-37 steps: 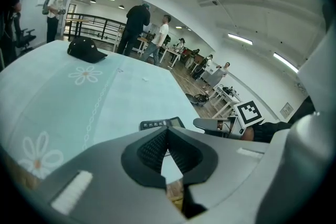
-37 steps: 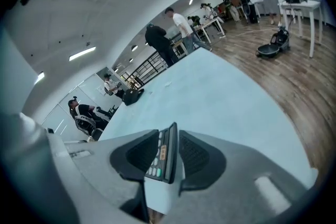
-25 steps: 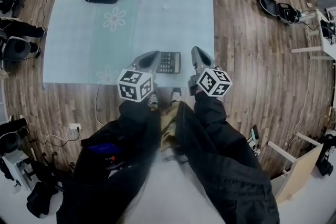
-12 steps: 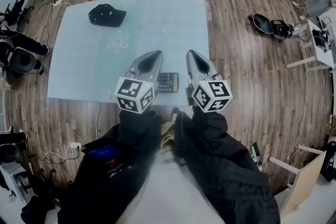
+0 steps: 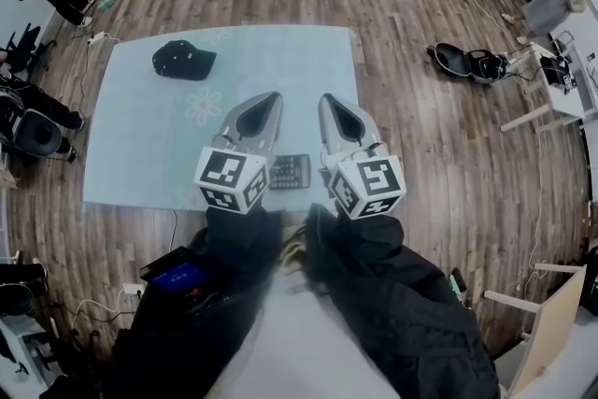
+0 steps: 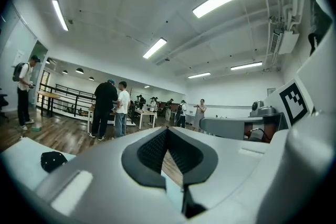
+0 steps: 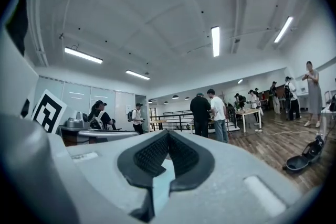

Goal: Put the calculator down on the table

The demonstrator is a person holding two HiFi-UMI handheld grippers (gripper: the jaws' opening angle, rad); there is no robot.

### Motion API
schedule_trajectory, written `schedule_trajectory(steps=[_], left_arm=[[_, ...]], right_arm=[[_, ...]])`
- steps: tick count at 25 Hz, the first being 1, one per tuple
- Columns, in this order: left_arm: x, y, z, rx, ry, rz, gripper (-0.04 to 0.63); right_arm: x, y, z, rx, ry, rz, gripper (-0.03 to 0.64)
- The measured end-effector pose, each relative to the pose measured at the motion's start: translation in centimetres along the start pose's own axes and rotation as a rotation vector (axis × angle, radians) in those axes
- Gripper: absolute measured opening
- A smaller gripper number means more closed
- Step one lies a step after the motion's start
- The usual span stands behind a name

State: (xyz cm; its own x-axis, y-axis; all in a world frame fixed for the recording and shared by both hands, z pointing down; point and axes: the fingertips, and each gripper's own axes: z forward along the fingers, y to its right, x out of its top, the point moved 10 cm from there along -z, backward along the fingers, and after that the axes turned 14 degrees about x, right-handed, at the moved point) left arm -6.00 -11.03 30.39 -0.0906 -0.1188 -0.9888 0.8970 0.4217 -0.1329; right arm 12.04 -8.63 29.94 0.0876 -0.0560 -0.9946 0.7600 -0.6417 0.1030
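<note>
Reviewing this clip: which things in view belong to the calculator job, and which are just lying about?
Job: calculator, lying on the light blue cloth; left gripper and right gripper, both shut, empty.
Lying about: black cap on the cloth's far corner; open black case on the wooden floor.

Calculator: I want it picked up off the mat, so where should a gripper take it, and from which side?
The calculator lies flat, keys up, on the pale mat, so probably come from straight above and pinch two opposite side edges. Its right edge shows free; its left part is hidden behind the left gripper.
</note>
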Motion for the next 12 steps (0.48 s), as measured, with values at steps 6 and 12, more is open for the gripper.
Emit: schedule_trajectory(steps=[6, 12], left_arm=[[1.3, 0.8, 0.1, -0.018, 0.03, 0.025, -0.002], [1.7, 0.6, 0.3, 0.005, 0.043, 0.036, -0.002]], right_arm=[[1.8, -0.9, 0.1, 0.024, 0.031, -0.082, 0.0], [2.2, -0.5, 0.6, 0.027, 0.042, -0.092, -0.001]])
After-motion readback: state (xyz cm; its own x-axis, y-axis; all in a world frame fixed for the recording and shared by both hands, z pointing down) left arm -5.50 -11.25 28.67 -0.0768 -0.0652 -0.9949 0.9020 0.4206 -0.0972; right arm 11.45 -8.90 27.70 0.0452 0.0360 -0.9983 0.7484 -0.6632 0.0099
